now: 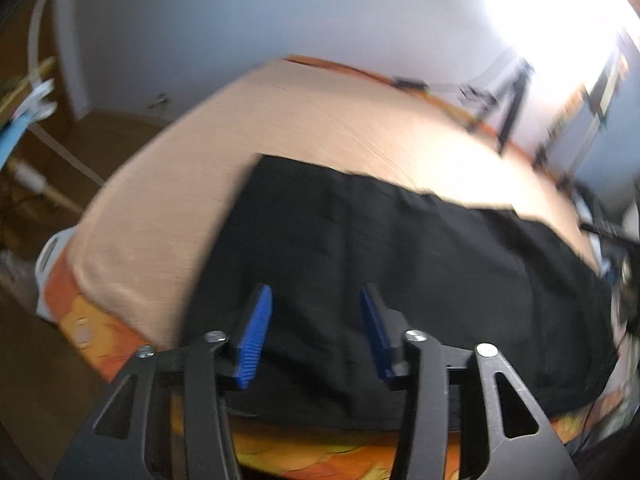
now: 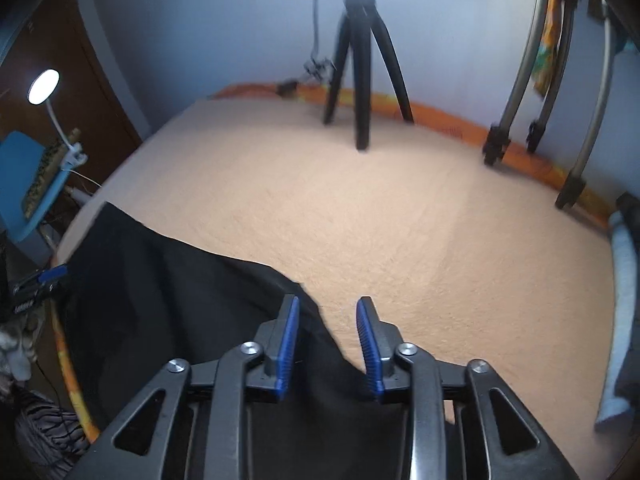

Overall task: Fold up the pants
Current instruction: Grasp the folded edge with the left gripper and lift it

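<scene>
black pants (image 1: 400,280) lie flat on a bed w/ a peach cover (image 1: 320,120), matte fine-ribbed weave, soft creases. pants = landmark. fabric is dull black, lightly wrinkled, laid in a long slab shape w/ straight far edge and a squared corner at its left end in the left wrist view; near edge reaches the bed's front rim, where an orange-yellow patterned sheet (image 1: 320,456) shows under the cover.

left hand-held gripper (image 1: 316,336) hovers over the near part of the pants, released: blue ribbed pads (image 1: 256,336) stand apart, only fabric seen behind the gap, nothing pinched. frame is black w/ silver screws.

right hand-held gripper (image 2: 328,344) sits at the pants' curved right-hand edge (image 2: 200,320); left pad over black cloth, right pad over bare cover. jaws apart, not clamping anything, cloth passes under the gap.

beyond the pants, far side of the bed: a black tripod (image 2: 364,60) w/ round tube legs planted on the cover, and to its right grey metal stand legs (image 2: 540,80) w/ rubber feet. left of the pants, off the bed: a round white lamp (image 2: 44,86) on a bendy neck clipped by a blue chair (image 2: 24,184). pale blue wall behind. the left wrist view is motion-blurred.
</scene>
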A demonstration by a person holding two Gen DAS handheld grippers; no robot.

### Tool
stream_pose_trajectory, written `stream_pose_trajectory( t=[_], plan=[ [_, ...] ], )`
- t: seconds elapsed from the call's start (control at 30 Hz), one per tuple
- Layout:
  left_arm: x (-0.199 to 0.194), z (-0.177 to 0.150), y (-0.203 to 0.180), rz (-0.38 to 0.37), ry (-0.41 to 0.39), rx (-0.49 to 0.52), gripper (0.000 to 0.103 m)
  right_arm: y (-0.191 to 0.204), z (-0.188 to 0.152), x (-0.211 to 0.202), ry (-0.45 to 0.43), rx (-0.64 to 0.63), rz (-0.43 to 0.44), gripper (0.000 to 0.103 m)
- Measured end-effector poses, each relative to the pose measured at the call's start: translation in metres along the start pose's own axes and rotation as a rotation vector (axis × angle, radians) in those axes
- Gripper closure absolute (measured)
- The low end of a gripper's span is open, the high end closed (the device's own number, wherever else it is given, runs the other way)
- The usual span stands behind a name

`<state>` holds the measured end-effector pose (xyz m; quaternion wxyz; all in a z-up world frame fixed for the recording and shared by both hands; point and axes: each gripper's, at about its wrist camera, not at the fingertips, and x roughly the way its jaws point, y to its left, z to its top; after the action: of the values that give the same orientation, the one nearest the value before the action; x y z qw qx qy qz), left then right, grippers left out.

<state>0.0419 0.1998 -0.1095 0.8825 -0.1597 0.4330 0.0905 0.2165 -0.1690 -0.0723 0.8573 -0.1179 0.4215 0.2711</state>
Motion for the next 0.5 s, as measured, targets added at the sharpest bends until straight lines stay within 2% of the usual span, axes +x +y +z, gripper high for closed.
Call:
stream_pose_trajectory(
  t=[0.03, 0.2, 0.33, 0.5],
  plan=[
    [-0.005, 0.000, 0.011, -0.001, -0.012, -0.032, 0.045, 0.003, 0.000, -0.007, -0.013, 0.007, 0.020, 0.069],
    [-0.016, -0.005, 0.052, -0.027, -0.011, -0.140, 0.045, 0.042, -0.005, -0.027, -0.049, -0.004, 0.110, 0.063],
    [-0.012, -0.016, 0.075, -0.060, 0.032, -0.228, 0.045, 0.081, -0.011, -0.028, -0.034, -0.017, 0.172, 0.062],
    [-0.005, -0.027, 0.086, -0.082, 0.068, -0.269, 0.045, 0.122, -0.015, -0.021, -0.007, -0.051, 0.215, 0.059]
  ],
)
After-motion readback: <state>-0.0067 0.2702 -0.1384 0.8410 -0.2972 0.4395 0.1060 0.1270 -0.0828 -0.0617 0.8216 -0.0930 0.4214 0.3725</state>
